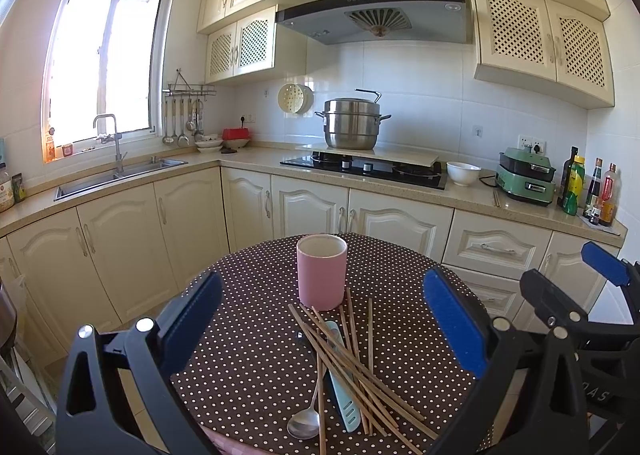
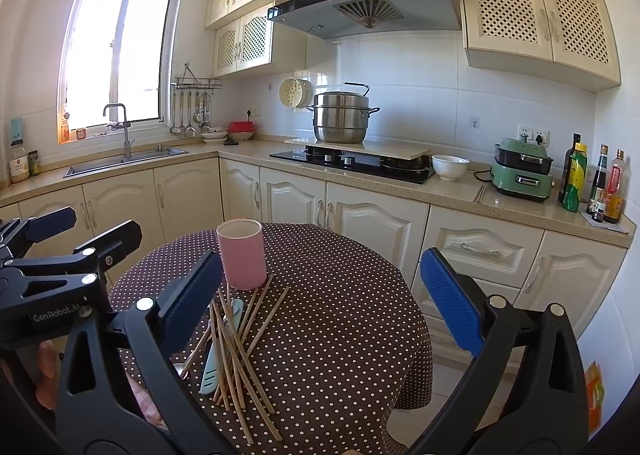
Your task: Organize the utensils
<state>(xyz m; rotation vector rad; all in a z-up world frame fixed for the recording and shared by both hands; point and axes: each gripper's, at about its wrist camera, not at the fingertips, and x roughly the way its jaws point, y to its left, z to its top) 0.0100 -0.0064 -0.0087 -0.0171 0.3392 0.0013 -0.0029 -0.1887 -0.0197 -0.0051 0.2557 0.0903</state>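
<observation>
You have one pink cup (image 1: 321, 272), one metal spoon (image 1: 305, 421), one pale-blue utensil (image 1: 342, 395), and roughly ten wooden chopsticks (image 1: 356, 371).

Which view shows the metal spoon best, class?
The left wrist view: the spoon lies in plain sight, bowl and most of its handle visible beside the chopsticks. In the right wrist view only a sliver of it shows, behind the right gripper's finger.
</observation>
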